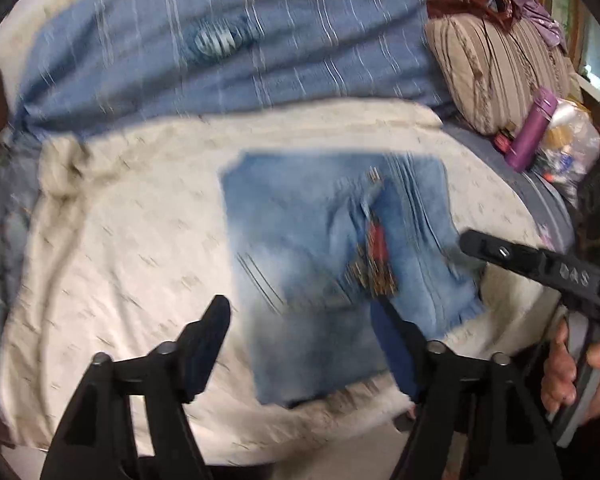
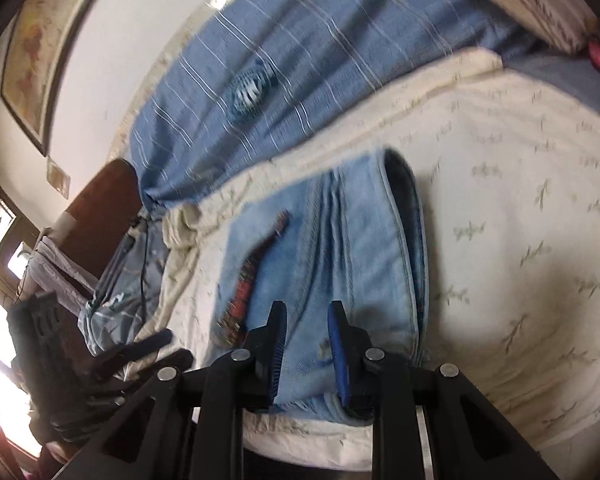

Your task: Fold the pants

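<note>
Light-blue jeans (image 1: 312,216) (image 2: 364,248) lie folded into a rectangle on a cream bedspread (image 1: 120,240), with a red patterned patch (image 1: 376,248) (image 2: 246,280) on top. My left gripper (image 1: 300,308) hangs open and wide over the jeans' near edge, its pads touching nothing. It also shows at the left of the right wrist view as the left gripper (image 2: 179,345). My right gripper (image 2: 307,306) is at another edge of the jeans, its jaws narrow with denim filling the gap. In the left wrist view the right gripper (image 1: 466,240) reaches the jeans' right edge, held by a hand (image 1: 572,376).
A blue striped blanket (image 1: 220,60) (image 2: 300,52) lies beyond the bedspread. A striped pillow (image 1: 496,72), a purple bottle (image 1: 534,128) and a plastic bag (image 1: 572,148) sit at the far right. A framed picture (image 2: 32,52) hangs on the wall.
</note>
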`<state>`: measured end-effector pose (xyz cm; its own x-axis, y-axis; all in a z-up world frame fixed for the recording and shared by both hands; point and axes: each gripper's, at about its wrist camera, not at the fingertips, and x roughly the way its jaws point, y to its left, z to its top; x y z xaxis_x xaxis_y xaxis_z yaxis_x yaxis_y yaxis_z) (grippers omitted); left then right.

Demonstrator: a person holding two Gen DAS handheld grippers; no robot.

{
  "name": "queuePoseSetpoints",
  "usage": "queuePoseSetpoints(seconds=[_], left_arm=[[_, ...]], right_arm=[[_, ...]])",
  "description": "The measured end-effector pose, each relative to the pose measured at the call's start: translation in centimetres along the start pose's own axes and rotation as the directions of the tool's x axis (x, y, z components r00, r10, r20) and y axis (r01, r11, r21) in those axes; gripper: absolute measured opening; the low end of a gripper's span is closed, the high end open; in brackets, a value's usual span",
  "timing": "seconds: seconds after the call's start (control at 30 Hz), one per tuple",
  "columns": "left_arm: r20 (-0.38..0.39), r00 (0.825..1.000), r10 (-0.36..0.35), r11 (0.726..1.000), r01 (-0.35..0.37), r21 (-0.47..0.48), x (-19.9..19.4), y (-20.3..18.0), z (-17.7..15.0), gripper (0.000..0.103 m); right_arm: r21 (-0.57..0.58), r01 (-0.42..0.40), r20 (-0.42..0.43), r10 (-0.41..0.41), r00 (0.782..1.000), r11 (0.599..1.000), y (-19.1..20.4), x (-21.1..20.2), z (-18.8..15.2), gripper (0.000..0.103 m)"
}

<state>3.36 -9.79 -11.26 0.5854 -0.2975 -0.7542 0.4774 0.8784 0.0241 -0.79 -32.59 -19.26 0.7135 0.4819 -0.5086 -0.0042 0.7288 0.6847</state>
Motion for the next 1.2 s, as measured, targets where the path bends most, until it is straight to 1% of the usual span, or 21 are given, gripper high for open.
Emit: queuePoseSetpoints(seconds=[0.07, 0.13, 0.17, 0.2, 0.27, 0.37, 0.53, 0.63, 0.73, 0.8, 0.83, 0.97, 1.07, 1.13, 1.2], left_arm=[[0.058, 0.997, 0.060, 0.998, -0.061, 0.019, -1.3, 0.0, 0.9, 0.077], [0.088, 0.991, 0.102, 0.994, -0.104, 0.025, -2.1, 0.2, 1.3, 0.080], [0.101, 0.988, 0.120, 0.992, -0.123, 0.022, -2.5, 0.3, 1.5, 0.084], [0.114, 0.985, 0.133, 0.991, -0.136, 0.017, -2.9, 0.5, 1.7, 0.085], [0.142, 0.978, 0.154, 0.988, -0.157, 0.008, -3.4, 0.8, 2.0, 0.087], [0.158, 0.970, 0.182, 0.983, -0.186, 0.010, -3.7, 0.8, 2.3, 0.088], [0.163, 0.963, 0.213, 0.976, -0.217, 0.006, -3.7, 0.6, 2.3, 0.088], [0.156, 0.965, 0.211, 0.977, -0.214, 0.006, -3.6, 0.6, 2.2, 0.088], [0.140, 0.969, 0.203, 0.979, -0.206, 0.010, -2.9, 0.4, 2.2, 0.088], [0.112, 0.975, 0.193, 0.980, -0.196, 0.015, -2.1, 0.3, 1.9, 0.088], [0.084, 0.979, 0.187, 0.982, -0.188, 0.014, -1.4, 0.2, 1.7, 0.088], [-0.014, 0.985, 0.170, 0.985, -0.170, -0.005, 1.5, 0.3, 0.5, 0.088], [-0.081, 0.983, 0.163, 0.986, -0.165, -0.020, 3.4, 0.4, -0.3, 0.088], [-0.119, 0.979, 0.168, 0.985, -0.171, -0.016, 4.5, 0.3, -0.7, 0.088], [-0.135, 0.977, 0.168, 0.985, -0.170, -0.007, 5.2, 0.2, -1.0, 0.088]], right_arm=[[-0.017, -0.019, 0.047, 0.020, 0.999, 1.000, 0.5, -0.8, 0.2, 0.025], [-0.020, -0.029, 0.089, 0.031, 0.996, 0.999, 0.8, -1.5, 0.4, 0.030], [-0.019, -0.030, 0.108, 0.032, 0.994, 0.999, 0.8, -1.9, 0.5, 0.037], [-0.017, -0.031, 0.123, 0.033, 0.992, 0.999, 0.9, -2.1, 0.5, 0.053], [0.005, -0.031, 0.173, 0.030, 0.984, 1.000, 0.8, -2.8, 0.6, 0.071], [0.008, -0.038, 0.216, 0.035, 0.976, 0.999, 0.8, -3.5, 0.8, 0.071], [0.037, -0.041, 0.222, 0.032, 0.974, 0.998, 0.3, -3.6, 1.2, 0.071], [0.028, -0.041, 0.222, 0.034, 0.974, 0.999, 0.3, -3.5, 1.3, 0.071], [0.017, -0.041, 0.196, 0.037, 0.980, 0.999, 0.5, -2.9, 1.1, 0.071], [0.013, -0.041, 0.173, 0.038, 0.984, 0.999, 0.6, -2.3, 1.1, 0.071], [0.016, -0.039, 0.157, 0.036, 0.987, 0.999, 0.6, -2.0, 1.1, 0.071], [0.070, -0.033, 0.086, 0.027, 0.996, 0.997, -0.3, -0.4, 1.1, 0.071], [0.129, -0.012, 0.031, 0.008, 1.000, 0.992, -1.4, 0.9, 1.0, 0.071], [0.174, 0.003, -0.008, -0.001, 1.000, 0.985, -2.3, 1.8, 0.8, 0.071], [0.216, 0.004, -0.036, 0.004, 0.999, 0.976, -3.2, 2.5, 0.8, 0.070]])
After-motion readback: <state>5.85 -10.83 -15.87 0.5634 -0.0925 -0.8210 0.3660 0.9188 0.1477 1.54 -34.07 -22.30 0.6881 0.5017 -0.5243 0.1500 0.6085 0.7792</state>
